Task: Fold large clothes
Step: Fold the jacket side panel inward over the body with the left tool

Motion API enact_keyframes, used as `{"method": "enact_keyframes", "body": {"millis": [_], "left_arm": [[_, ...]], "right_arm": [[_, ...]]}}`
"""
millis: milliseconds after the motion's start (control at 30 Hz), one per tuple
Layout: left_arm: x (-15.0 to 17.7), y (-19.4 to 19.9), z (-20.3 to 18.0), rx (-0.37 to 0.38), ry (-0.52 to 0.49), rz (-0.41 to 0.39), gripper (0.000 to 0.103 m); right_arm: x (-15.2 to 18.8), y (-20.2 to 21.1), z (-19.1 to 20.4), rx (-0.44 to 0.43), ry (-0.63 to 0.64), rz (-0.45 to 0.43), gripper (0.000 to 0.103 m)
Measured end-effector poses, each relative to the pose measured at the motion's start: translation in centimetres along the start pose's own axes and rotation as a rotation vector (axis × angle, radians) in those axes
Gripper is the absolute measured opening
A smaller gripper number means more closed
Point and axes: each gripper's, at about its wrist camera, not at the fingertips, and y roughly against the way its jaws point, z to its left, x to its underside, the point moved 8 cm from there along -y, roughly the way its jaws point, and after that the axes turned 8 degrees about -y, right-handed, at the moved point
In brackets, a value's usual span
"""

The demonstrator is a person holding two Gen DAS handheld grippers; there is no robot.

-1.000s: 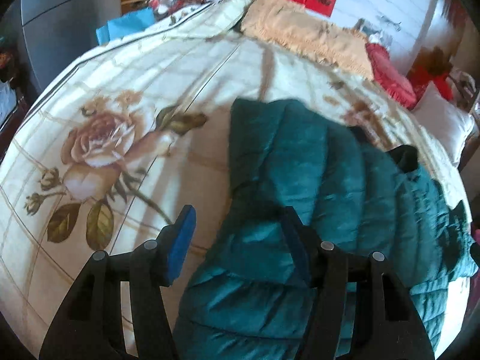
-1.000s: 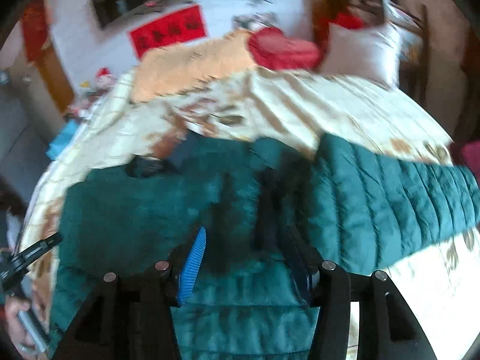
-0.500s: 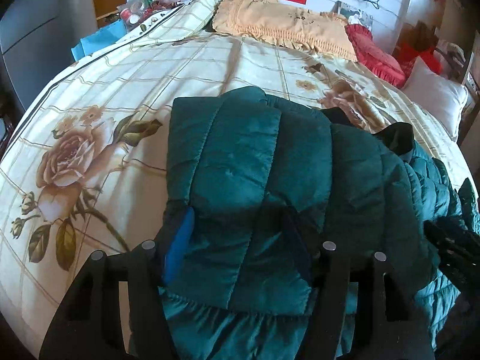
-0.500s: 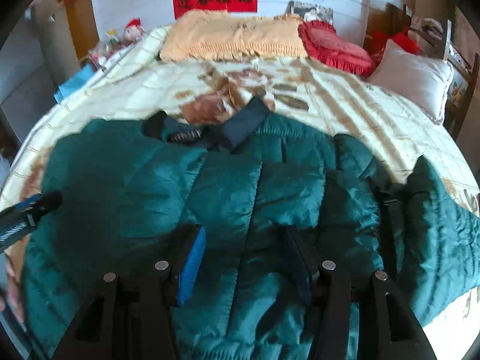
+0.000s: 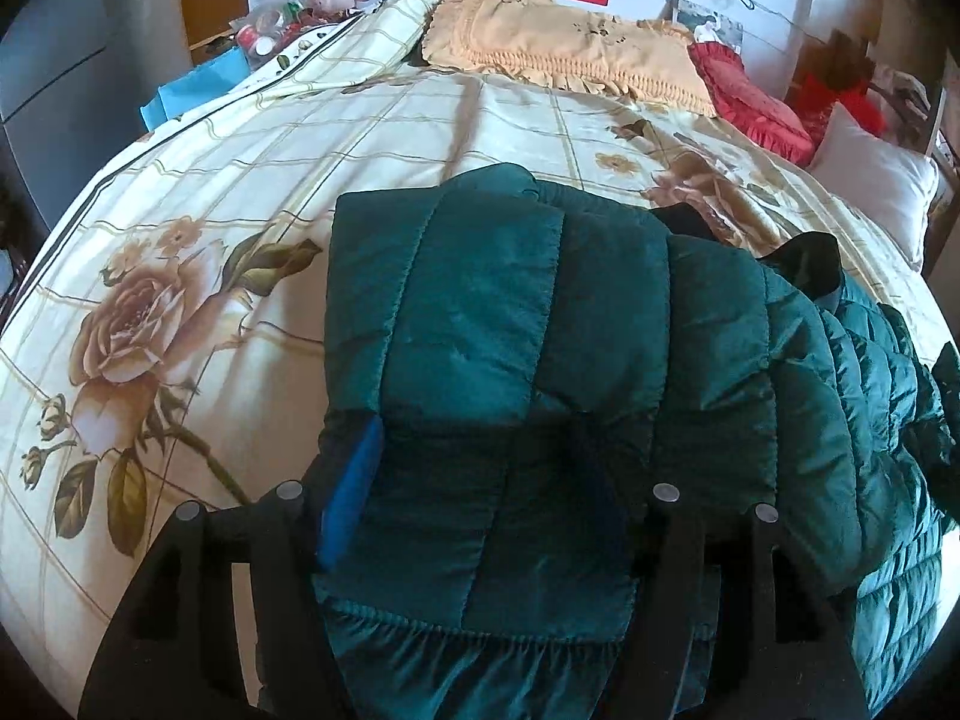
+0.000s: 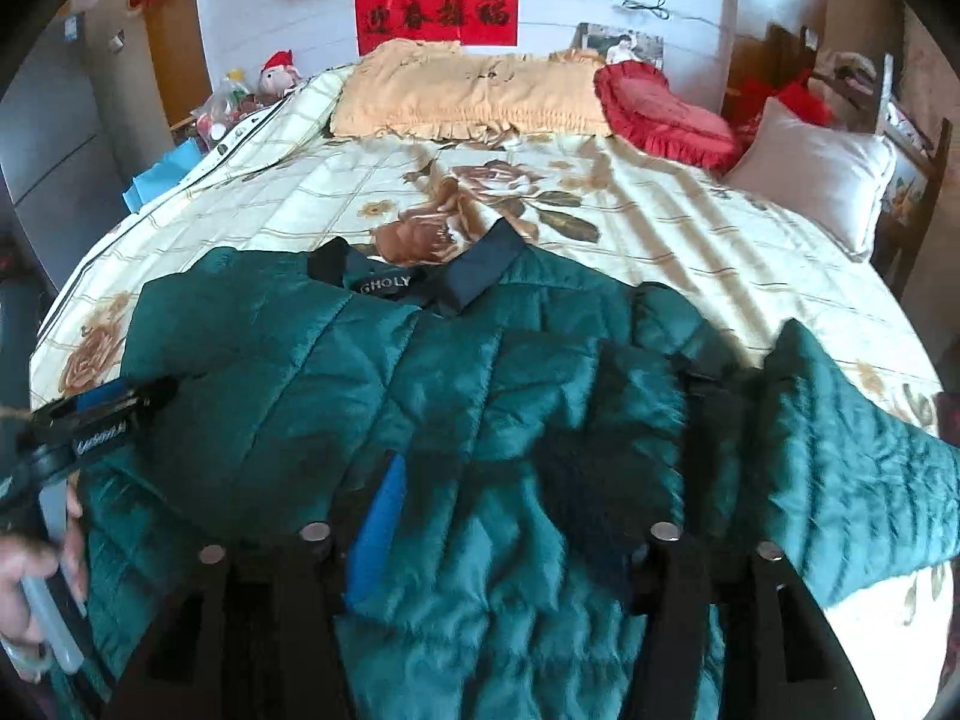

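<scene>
A teal quilted puffer jacket lies spread on the bed, its dark collar toward the pillows. One sleeve is folded across the jacket's body. My left gripper straddles that sleeve near its gathered cuff, and the puffy fabric fills the gap and presses on the blue pad. My right gripper hovers low over the jacket's front; its jaws are opening, with loose fabric bulging between them. The other sleeve lies out to the right. The left gripper and a hand show at the left edge.
The bed carries a cream quilt printed with roses. A yellow fringed pillow, a red cushion and a white pillow lie along the far side. A blue bag and clutter stand at the far left.
My left gripper carried the sleeve rightward over the jacket's body and then held still. My right gripper shifted across the jacket's front toward its middle, and its jaws stand wider.
</scene>
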Motion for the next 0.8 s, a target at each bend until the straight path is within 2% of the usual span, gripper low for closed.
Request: {"method": "enact_keyframes", "body": {"millis": [67,200,300,533,667,800], "left_arm": [[0.0,0.0,0.0,-0.004,-0.002,-0.005,0.065],[0.1,0.1,-0.1,-0.007,-0.007,-0.01,0.065],[0.3,0.7,-0.1,-0.003,-0.007,0.001,0.065],[1.2,3.7,-0.2,0.036,0.019,-0.016,0.065],[2.1,5.4,-1.2,0.063,0.011,-0.025,0.065],[2.7,6.9,-2.3,0.075,-0.006,-0.042,0.065]], "right_arm": [[0.7,-0.3,-0.4,0.012,0.003,0.017,0.061],[2.7,-3.4,-1.2,0.057,0.016,0.091,0.061],[3.0,-4.1,-1.2,0.061,0.009,0.087,0.061],[3.1,0.2,-0.8,0.023,0.007,0.049,0.061],[2.9,2.2,-0.9,0.011,-0.008,0.014,0.071],[3.5,3.0,-0.9,0.009,-0.019,0.008,0.072]]}}
